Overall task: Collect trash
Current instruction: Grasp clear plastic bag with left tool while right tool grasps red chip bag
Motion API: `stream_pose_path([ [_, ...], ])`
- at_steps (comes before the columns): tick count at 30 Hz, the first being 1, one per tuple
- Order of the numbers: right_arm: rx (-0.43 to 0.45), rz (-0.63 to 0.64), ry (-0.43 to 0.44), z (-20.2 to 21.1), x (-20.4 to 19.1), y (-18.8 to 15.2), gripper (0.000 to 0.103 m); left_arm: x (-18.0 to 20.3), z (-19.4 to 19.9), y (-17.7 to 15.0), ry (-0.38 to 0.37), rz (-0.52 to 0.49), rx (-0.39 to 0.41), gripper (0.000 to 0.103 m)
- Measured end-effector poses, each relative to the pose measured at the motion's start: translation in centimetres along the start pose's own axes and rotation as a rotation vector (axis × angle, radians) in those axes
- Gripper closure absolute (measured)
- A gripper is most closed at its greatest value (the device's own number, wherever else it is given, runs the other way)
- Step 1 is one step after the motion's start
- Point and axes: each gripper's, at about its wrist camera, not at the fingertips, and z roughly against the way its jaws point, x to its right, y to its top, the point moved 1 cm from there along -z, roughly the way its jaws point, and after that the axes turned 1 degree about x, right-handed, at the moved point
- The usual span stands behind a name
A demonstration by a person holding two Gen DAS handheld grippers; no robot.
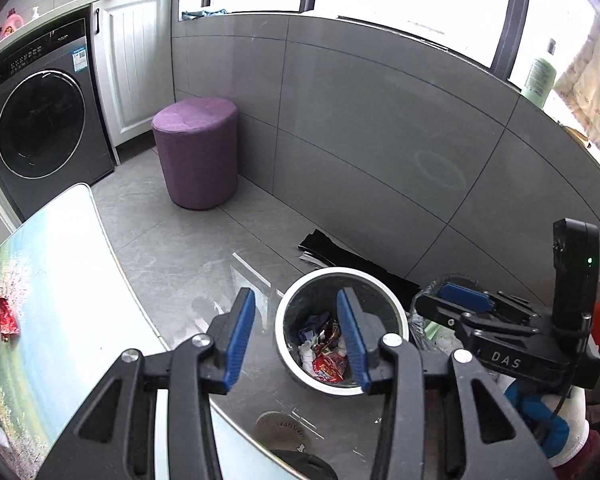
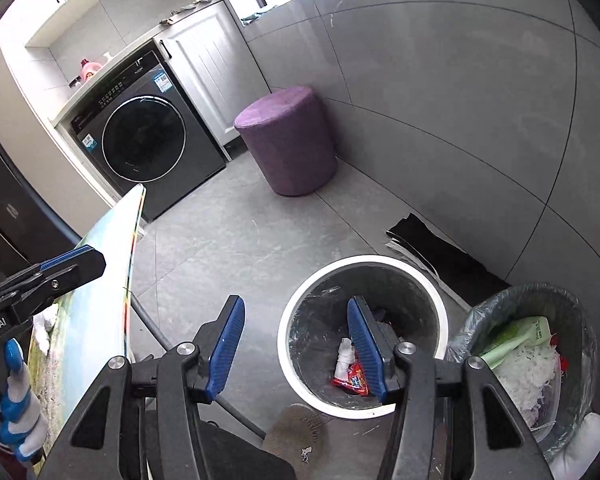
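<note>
A white-rimmed round bin (image 1: 300, 376) stands on the floor and holds red wrappers (image 1: 330, 366) and white tissue. It also shows in the right wrist view (image 2: 320, 400), with a red wrapper (image 2: 352, 384) and tissue (image 2: 346, 356) inside. My left gripper (image 1: 296, 340) is open and empty above the bin's left rim. My right gripper (image 2: 296, 346) is open and empty above the same bin. The right gripper also appears in the left wrist view (image 1: 466, 300). Red wrapper trash (image 1: 6, 316) lies on the table (image 1: 60, 280) at the left.
A second bin with a bag liner (image 2: 540, 368) holds a green bottle and white shreds, right of the first bin. A purple stool (image 1: 198, 152), a washing machine (image 1: 40, 124) and a white cabinet (image 1: 134, 64) stand behind. Black sheets (image 2: 440, 248) lie by the wall.
</note>
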Motion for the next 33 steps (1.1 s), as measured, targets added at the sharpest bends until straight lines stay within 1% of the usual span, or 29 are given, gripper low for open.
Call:
stream_pose_path([
  [4, 0.041, 0.070, 0.035, 2.1, -3.9, 0.6, 0.052, -2.5, 3.7, -1.3, 0.074, 0.005, 0.044, 0.062],
  [8, 0.069, 0.145, 0.085, 3.4, -8.4, 1.0, 0.052, -6.1, 7.4, -3.2, 0.125, 0.049, 0.086, 0.062],
  [13, 0.073, 0.232, 0.138, 3.8, -13.7, 1.0, 0.052, -11.4, 11.5, -6.0, 0.205, 0.121, 0.130, 0.062],
  [17, 0.057, 0.292, 0.185, 3.2, -17.6, 0.9, 0.052, -16.6, 14.0, -8.9, 0.269, 0.199, 0.138, 0.062],
  [19, 0.044, 0.319, 0.205, 2.6, -19.4, 0.9, 0.052, -19.6, 14.8, -10.5, 0.306, 0.252, 0.134, 0.062],
  [21, 0.030, 0.348, 0.220, 1.7, -21.3, 0.9, 0.052, -22.7, 15.4, -12.1, 0.359, 0.305, 0.124, 0.062],
  [25, -0.011, 0.404, 0.266, -0.9, -25.0, 0.9, 0.052, -28.1, 15.8, -14.9, 0.434, 0.420, 0.101, 0.062],
  [28, -0.058, 0.441, 0.304, -3.9, -28.0, 0.8, 0.052, -31.0, 15.4, -16.3, 0.450, 0.483, 0.085, 0.062],
  [31, -0.106, 0.482, 0.325, -7.5, -31.1, 0.7, 0.052, -32.5, 14.3, -16.9, 0.455, 0.515, 0.063, 0.062],
  [33, -0.137, 0.499, 0.338, -10.1, -32.8, 0.7, 0.052, -33.3, 13.5, -17.3, 0.442, 0.541, 0.049, 0.062],
])
